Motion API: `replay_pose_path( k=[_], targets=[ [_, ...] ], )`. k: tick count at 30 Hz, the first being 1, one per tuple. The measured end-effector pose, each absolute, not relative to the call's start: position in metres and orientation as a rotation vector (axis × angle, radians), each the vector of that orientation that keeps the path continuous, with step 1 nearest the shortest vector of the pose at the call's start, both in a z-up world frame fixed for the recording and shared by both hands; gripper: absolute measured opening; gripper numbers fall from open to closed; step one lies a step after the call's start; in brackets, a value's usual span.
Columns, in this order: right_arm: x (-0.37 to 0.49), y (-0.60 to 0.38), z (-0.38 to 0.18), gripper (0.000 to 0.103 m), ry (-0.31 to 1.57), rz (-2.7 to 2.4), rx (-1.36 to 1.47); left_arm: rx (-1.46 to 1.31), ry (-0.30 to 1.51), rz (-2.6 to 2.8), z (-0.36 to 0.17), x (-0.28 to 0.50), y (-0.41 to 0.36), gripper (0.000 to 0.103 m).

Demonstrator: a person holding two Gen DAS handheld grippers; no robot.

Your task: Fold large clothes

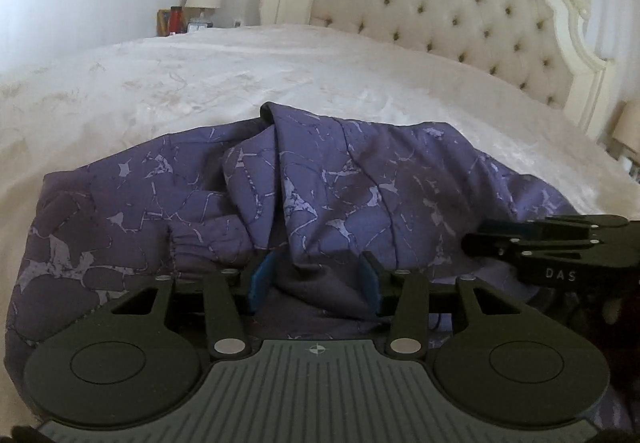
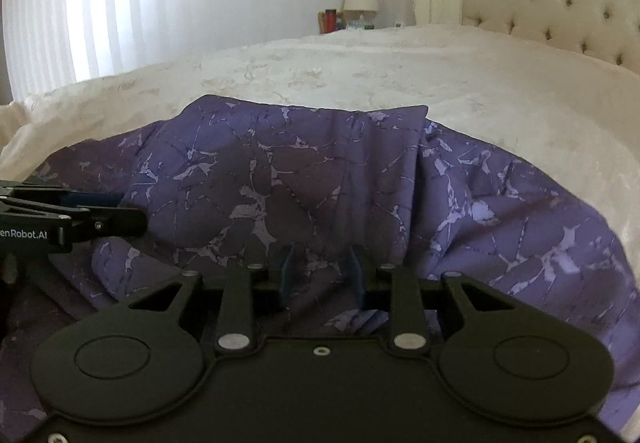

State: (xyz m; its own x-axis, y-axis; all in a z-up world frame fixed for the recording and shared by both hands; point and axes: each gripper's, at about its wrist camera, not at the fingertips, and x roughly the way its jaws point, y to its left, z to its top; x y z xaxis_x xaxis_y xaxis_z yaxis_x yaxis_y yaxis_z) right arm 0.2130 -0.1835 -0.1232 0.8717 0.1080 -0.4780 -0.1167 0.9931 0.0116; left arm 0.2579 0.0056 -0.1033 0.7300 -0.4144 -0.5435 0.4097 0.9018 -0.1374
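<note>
A crumpled purple garment with pale crackle print lies on the near edge of the cream bed. Left gripper and right gripper gape around bunched fabric folds.

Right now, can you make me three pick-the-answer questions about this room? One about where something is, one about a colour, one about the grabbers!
1. Where does the garment lie?
A. on the bed
B. on the floor
C. on a chair

2. What colour is the garment?
A. red
B. purple with pale marks
C. green

3. How do the left gripper and right gripper stand?
A. both shut tight
B. one open, one shut
C. both open, cloth between the fingers

Answers:
1 A, cream bedcover surrounds the cloth.
2 B, both views show purple with pale cracks.
3 C, a wide gap shows between each pair of blue pads.
</note>
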Motion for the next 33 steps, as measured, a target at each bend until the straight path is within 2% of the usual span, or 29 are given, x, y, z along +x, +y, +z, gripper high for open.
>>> replay_pose_path(
  k=[11,17,18,20,22,24,25,26,28,32,33],
  targets=[
    [0.209,-0.183,-0.128,0.04,0.471,0.114,-0.02,0.099,0.606,-0.409,-0.106,0.259,-0.01,0.047],
    [0.211,-0.177,-0.124,0.041,0.49,0.103,-0.051,0.248,0.591,-0.36,-0.105,0.253,-0.031,0.049],
    [0.212,-0.176,-0.122,0.043,0.502,0.105,-0.059,0.267,0.597,-0.358,-0.103,0.253,-0.033,0.049],
    [0.212,-0.171,-0.114,0.056,0.532,0.107,-0.094,0.31,0.622,-0.364,-0.095,0.254,-0.035,0.05],
    [0.204,-0.163,-0.1,0.095,0.538,0.124,-0.114,0.357,0.646,-0.358,-0.084,0.251,-0.036,0.052],
    [0.186,-0.158,-0.083,0.097,0.484,0.161,-0.121,0.342,0.653,-0.38,-0.069,0.242,-0.03,0.052],
    [0.177,-0.156,-0.075,0.097,0.468,0.162,-0.125,0.315,0.659,-0.392,-0.061,0.237,-0.024,0.056],
    [0.165,-0.156,-0.066,0.097,0.454,0.159,-0.124,0.277,0.668,-0.405,-0.052,0.229,-0.016,0.06],
    [0.142,-0.16,-0.05,0.098,0.442,0.171,-0.094,0.211,0.682,-0.424,-0.039,0.214,-0.002,0.079],
    [0.091,-0.171,-0.027,0.1,0.442,0.147,-0.044,0.105,0.676,-0.441,-0.016,0.173,0.03,0.086],
    [0.08,-0.173,-0.023,0.103,0.449,0.141,-0.033,0.093,0.678,-0.443,-0.012,0.165,0.036,0.093]
  ],
)
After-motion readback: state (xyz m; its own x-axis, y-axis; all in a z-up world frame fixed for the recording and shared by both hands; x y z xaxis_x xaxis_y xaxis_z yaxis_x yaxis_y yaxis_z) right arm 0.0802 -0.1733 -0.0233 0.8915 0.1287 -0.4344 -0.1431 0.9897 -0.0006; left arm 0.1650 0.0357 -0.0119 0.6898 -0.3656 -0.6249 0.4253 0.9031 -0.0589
